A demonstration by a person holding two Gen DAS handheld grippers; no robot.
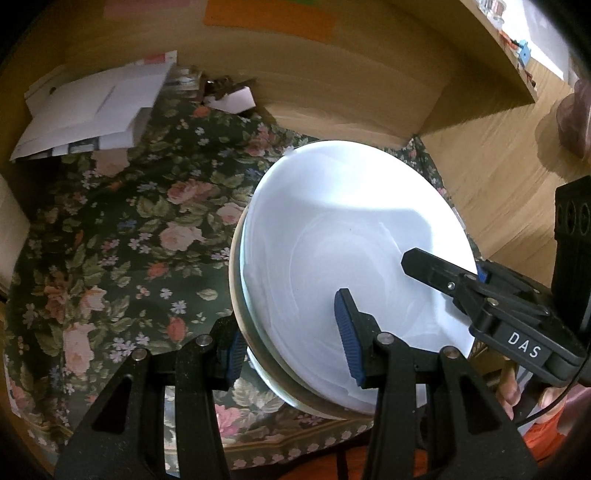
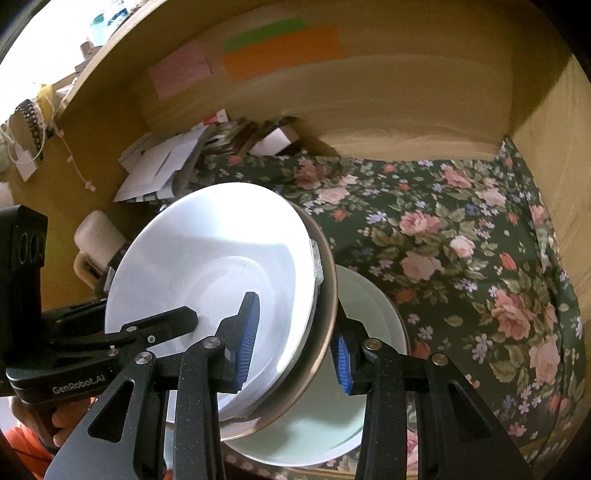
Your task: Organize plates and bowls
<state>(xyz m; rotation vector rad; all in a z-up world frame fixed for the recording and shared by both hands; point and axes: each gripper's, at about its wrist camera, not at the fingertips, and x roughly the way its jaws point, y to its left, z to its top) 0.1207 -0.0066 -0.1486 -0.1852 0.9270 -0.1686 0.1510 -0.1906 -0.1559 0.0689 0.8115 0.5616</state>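
Item, as we hold it: one white bowl (image 1: 354, 236), nested in a shallow dish with a bronze-coloured rim (image 2: 327, 295). We carry the pair tilted above the floral cloth (image 1: 122, 229).

Left gripper (image 1: 291, 343): jaws partly open, clamped across the near edge of the stack, one blue pad inside the bowl and the other outside under the rim.

Right gripper (image 2: 295, 343): jaws narrowly set, gripping the opposite edge of the same stack, one blue pad against the bowl's inner wall and the other behind the bronze rim.

Under the bowl, seen from the right wrist: a pale green plate (image 2: 325, 435) lying flat on the cloth, partly covered by the held stack.

Beyond the bowl, at the far corner: a loose heap of white papers (image 1: 88, 110) and some small clutter we cannot identify.

Behind the bowl: a wooden back wall with orange (image 2: 280, 51), green (image 2: 264, 33) and pink paper strips (image 2: 181, 70).
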